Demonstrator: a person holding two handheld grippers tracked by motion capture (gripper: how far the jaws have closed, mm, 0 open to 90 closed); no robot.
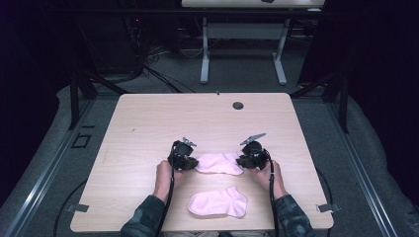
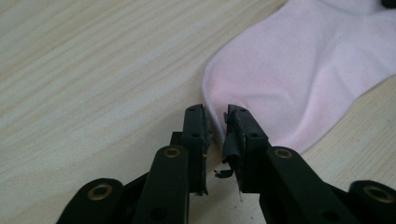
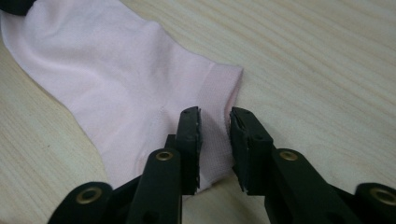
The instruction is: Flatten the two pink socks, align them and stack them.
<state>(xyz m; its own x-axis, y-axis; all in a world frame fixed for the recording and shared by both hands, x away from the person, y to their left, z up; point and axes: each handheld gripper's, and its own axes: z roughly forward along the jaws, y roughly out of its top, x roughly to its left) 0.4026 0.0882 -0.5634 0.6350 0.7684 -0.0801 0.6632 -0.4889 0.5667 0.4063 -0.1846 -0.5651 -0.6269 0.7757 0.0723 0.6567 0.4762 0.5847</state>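
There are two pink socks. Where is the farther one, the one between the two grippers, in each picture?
High view: the farther pink sock lies mid-table, between the left gripper and right gripper.
Left gripper view: upper right, its rounded toe end reaching between the jaws.
Right gripper view: upper left, its ribbed cuff between the jaws.
Shared landmark: the light wooden table.
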